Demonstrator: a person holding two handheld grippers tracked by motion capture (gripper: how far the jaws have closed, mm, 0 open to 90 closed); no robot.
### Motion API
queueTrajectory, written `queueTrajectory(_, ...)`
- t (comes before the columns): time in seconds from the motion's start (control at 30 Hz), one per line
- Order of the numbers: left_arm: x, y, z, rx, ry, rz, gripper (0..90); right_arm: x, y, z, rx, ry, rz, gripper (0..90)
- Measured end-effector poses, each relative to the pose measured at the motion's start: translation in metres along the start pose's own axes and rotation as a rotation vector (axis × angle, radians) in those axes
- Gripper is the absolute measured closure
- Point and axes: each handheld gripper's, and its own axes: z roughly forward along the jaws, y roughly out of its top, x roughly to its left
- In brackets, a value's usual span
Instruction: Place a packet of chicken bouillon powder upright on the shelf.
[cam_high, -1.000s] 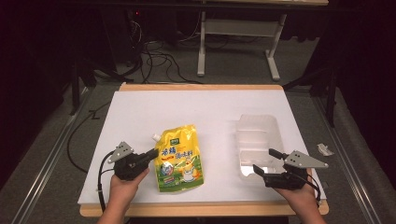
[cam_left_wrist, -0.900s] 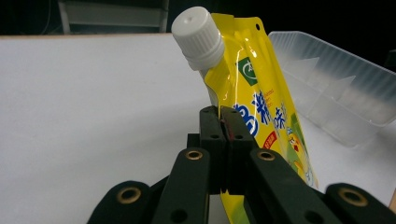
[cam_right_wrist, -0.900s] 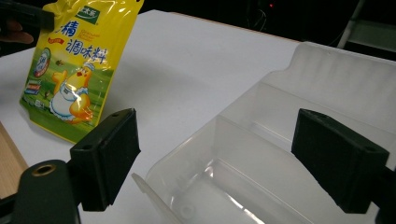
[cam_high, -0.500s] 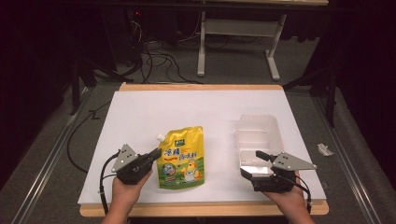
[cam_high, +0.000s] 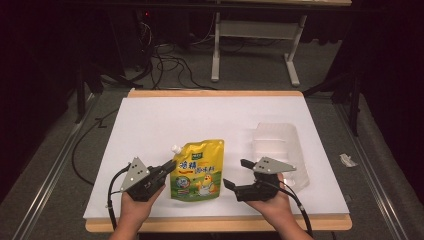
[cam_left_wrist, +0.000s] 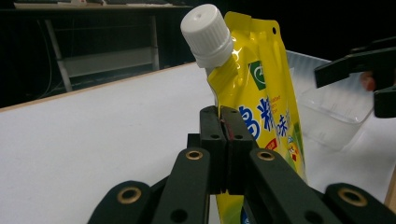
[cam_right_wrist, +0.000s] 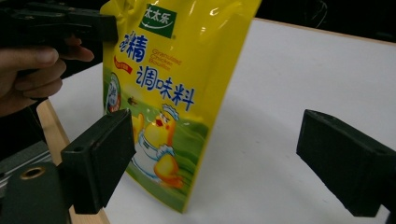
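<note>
A lab or recording room: a white-topped table (cam_high: 210, 120) stands on grey carpet in a dark space. Loose cables (cam_high: 165, 55) trail over the floor at upper left, and a metal desk frame (cam_high: 255, 45) sits at upper centre.
</note>
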Motion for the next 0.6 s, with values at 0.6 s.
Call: queueTrajectory(0.6, -0.002, 0.001, -0.002, -0.018, -0.029, 0.022, 89.5, 0.007, 0.006, 0.064, 0.024, 0.126, 0.087, 26.3)
